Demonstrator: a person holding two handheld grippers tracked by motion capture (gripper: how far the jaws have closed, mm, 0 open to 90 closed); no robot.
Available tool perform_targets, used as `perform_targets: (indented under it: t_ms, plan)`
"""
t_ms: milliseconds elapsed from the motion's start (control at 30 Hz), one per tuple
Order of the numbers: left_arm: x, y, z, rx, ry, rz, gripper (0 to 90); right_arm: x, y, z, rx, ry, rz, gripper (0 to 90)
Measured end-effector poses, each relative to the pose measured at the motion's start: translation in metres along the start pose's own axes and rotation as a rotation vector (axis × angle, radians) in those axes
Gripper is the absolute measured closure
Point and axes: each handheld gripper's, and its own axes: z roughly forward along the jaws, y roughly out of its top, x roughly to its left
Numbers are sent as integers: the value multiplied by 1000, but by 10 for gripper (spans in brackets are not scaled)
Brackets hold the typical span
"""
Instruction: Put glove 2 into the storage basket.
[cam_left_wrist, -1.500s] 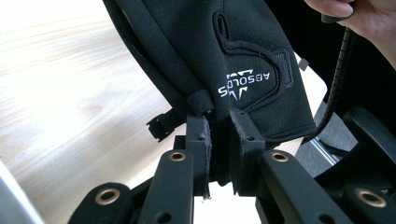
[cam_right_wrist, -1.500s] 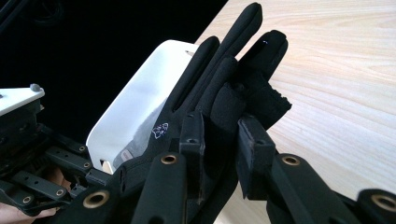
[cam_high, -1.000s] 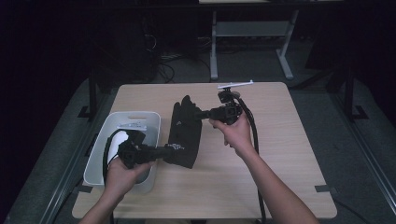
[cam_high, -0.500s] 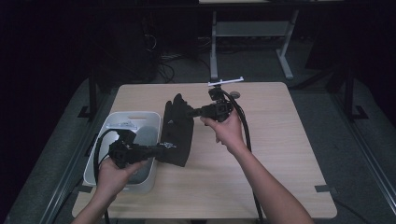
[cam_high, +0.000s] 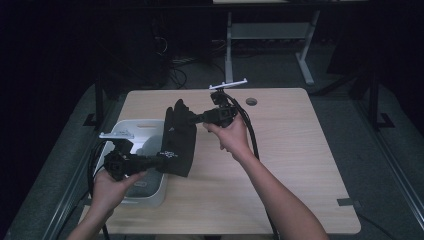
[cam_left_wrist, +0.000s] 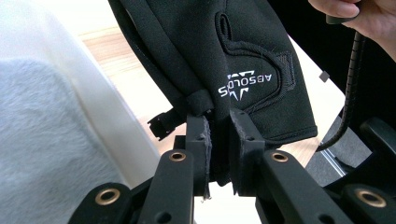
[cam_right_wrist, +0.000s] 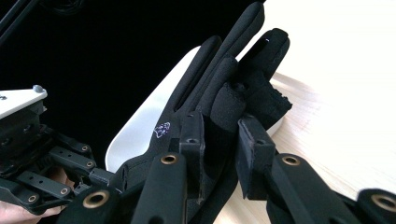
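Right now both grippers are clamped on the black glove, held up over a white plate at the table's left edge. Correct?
Not quite. The left gripper and right gripper are both clamped on the black glove, but what sits below at the table's left edge is a white bin, not a plate. The high view shows its walls.

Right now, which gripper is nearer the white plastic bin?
Left. The left gripper sits at the white plastic bin, clamping the black glove's cuff; the right gripper holds its fingers over the table, beyond the bin.
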Motion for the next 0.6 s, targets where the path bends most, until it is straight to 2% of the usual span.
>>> perform_targets:
  t_ms: [600]
  plan:
    - [15, -8, -21, -21, 35, -32, 800, 15, 12, 28, 17, 26, -20, 737]
